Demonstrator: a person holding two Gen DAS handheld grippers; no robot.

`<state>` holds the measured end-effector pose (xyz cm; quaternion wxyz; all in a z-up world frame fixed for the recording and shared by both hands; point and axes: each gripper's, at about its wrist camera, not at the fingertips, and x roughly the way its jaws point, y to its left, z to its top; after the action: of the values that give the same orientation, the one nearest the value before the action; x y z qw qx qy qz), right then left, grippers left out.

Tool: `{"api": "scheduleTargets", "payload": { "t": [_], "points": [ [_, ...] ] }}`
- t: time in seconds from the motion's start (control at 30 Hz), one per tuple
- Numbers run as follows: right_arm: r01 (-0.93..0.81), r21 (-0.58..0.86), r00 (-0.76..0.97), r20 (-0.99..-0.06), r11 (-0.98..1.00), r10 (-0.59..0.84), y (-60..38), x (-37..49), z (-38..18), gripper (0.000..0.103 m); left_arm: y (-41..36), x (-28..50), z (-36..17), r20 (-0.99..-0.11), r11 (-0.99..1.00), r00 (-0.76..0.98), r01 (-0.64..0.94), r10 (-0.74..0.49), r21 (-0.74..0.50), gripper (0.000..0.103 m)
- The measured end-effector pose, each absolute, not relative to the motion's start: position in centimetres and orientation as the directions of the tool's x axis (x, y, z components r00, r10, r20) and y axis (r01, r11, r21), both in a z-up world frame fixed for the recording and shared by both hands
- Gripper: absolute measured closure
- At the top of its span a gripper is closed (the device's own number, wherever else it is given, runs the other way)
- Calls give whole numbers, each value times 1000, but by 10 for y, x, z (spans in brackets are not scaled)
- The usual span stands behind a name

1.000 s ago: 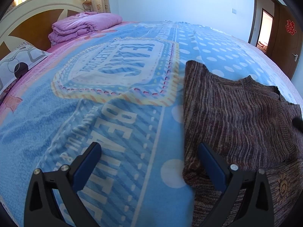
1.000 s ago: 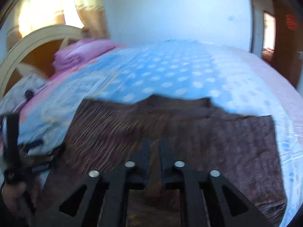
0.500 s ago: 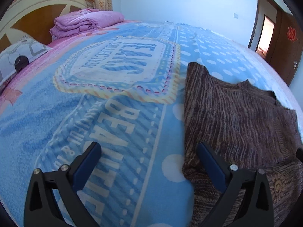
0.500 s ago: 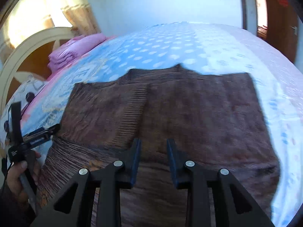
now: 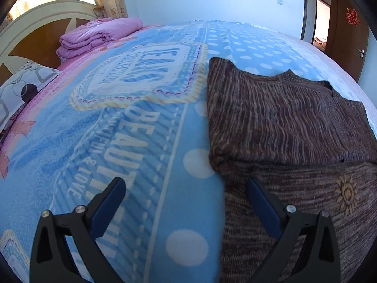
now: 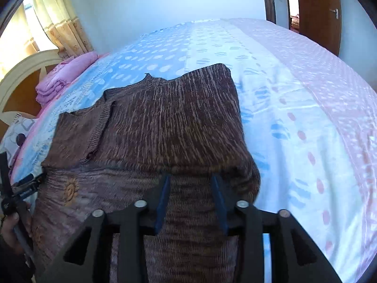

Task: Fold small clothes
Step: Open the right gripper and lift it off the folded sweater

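A brown knitted sweater lies flat on the blue printed blanket, its upper part folded down over a lower part that bears a gold sun motif. My left gripper is open wide at the sweater's left edge, one finger over the blanket and the other over the knit. In the right wrist view the sweater fills the middle. My right gripper hovers over its near right part; its jaws are opening, with only flat cloth beneath them. The left gripper shows at the left edge of that view, held by a hand.
A folded pink quilt and a patterned pillow lie by the headboard at the far left. The bedspread runs on to the right of the sweater. A brown door stands at the far right.
The right gripper's jaws have spread from nearly shut, and it has slid toward the sweater's right side. The left gripper has shifted slightly, still wide open.
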<state>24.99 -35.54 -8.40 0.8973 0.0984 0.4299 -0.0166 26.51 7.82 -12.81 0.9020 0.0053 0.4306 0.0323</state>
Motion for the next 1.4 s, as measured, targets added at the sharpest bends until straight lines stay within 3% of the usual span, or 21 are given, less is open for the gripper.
{"api": "scheduleTargets", "payload": {
  "t": [0.53, 0.67, 1.4],
  "points": [
    [70, 131, 655, -754, 989, 54, -346, 179, -90, 58, 63, 208, -127, -790, 1000, 613, 29, -9, 11, 0],
    [84, 119, 655, -755, 989, 35, -349, 172, -92, 52, 63, 202, -127, -794, 1000, 608, 30, -20, -3, 0],
    [70, 95, 645, -764, 993, 28, -341, 100, -84, 51, 68, 133, -117, -812, 993, 575, 113, -98, -40, 0]
  ]
}}
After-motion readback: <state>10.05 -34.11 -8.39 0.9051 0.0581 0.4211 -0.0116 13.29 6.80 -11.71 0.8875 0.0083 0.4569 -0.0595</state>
